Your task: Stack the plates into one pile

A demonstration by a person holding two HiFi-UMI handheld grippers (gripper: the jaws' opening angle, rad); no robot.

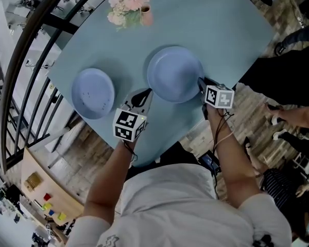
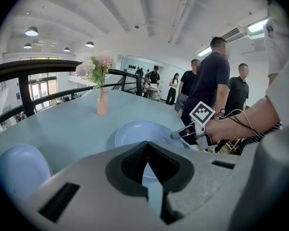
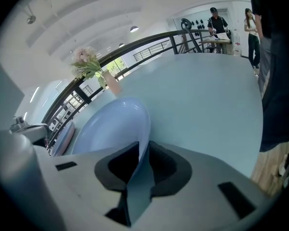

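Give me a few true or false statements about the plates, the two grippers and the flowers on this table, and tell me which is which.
1. The two plates are already stacked. False: the left plate and the right plate lie apart on the table.
2. The right gripper is closed on the right plate's rim. True.
3. The left gripper holds the left plate. False: its jaws are together with nothing between them.
4. A vase of flowers stands on the table. True.
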